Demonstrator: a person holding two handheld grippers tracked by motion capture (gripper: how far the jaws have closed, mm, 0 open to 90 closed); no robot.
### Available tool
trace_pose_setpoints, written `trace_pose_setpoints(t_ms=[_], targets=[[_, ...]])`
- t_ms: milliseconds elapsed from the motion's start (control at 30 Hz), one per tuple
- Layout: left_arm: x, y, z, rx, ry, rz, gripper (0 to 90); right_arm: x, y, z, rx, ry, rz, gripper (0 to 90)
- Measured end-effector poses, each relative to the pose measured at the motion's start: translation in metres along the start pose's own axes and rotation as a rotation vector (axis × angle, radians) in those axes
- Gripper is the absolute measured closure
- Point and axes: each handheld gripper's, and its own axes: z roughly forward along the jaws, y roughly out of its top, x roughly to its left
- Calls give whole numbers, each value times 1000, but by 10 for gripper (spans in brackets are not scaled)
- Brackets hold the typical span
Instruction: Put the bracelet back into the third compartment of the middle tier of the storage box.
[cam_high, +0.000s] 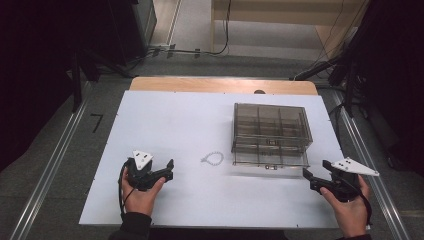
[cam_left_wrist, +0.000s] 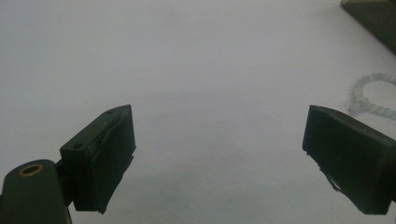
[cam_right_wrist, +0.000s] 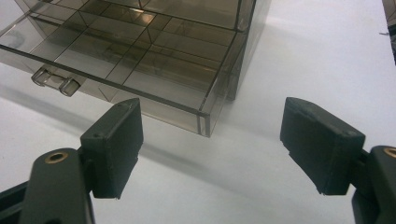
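A smoky clear plastic drawer box (cam_high: 270, 134) stands on the white table (cam_high: 175, 125) at the right of middle. Its lower drawer (cam_right_wrist: 140, 70), split into compartments, is pulled partly out, with a clear handle (cam_right_wrist: 55, 80) on its front. A small pale bead bracelet (cam_high: 213, 158) lies on the table just left of the box, also at the right edge of the left gripper view as the bracelet (cam_left_wrist: 373, 95). My left gripper (cam_high: 162, 169) sits open at the near left, jaws wide and empty. My right gripper (cam_high: 316, 172) is open too, near the drawer's front right corner.
The white sheet covers a wooden table whose far edge (cam_high: 222, 85) shows bare. Grey floor with metal rails (cam_high: 55, 155) runs along both sides. Dark stands and cables (cam_high: 320, 67) sit beyond the far edge.
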Motion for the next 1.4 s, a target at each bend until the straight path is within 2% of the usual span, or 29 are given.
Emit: trace_pose_setpoints(t_ms=[200, 500, 900, 1400], targets=[[-8, 1, 5, 17, -21, 18, 97, -1, 0, -1, -2, -1, 2, 197], [-15, 4, 10, 23, -30, 37, 100, -2, 0, -1, -2, 2, 3, 197], [-18, 6, 15, 24, -35, 38, 126, -2, 0, -1, -4, 1, 1, 197], [-29, 9, 26, 47, -67, 58, 149, -2, 0, -1, -3, 4, 1, 197]])
